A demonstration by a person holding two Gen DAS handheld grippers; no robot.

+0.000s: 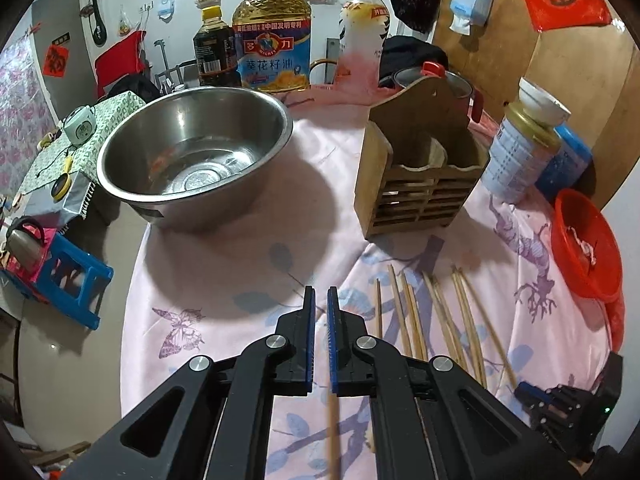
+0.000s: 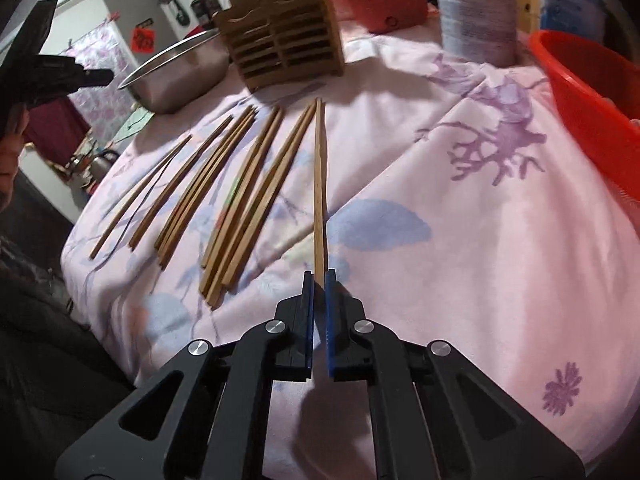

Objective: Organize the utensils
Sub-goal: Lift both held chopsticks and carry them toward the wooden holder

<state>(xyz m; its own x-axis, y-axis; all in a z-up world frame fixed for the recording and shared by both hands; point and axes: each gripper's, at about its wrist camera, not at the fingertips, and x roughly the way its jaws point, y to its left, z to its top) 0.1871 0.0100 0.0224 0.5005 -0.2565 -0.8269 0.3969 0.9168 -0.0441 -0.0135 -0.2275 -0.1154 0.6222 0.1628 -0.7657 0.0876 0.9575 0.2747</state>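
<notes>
The right gripper [image 2: 319, 280], black with blue-padded fingers, is sitting nearest the lens in the right wrist view, and its jaws are pinching the near end of one long brown wooden chopstick [image 2: 319, 184]. That chopstick is pointing straight away from the gripper toward the slatted brown wooden chopstick holder [image 2: 286, 40], its far tip lying close to the holder's base. Just to its left, the other wooden chopsticks [image 2: 224, 192] are lying fanned out in loose pairs on the pink floral tablecloth [image 2: 460, 260].

In the left wrist view, the left gripper [image 1: 321, 296] is hovering over the cloth with its blue pads drawn close together, a narrow gap showing between them. A single wooden stick [image 1: 333, 436] is showing below the pads, but whether the jaws are gripping it cannot be told. The fanned chopsticks are lying just to the right of this gripper, and the wooden holder is standing beyond them, its two compartments open at the top.

A large shiny stainless steel bowl [image 1: 196, 152] is resting on the cloth left of the holder. A red plastic basin [image 1: 586, 248] is sitting at the table's right edge, and a yellow sunflower oil bottle [image 1: 274, 36] is standing behind the bowl.
</notes>
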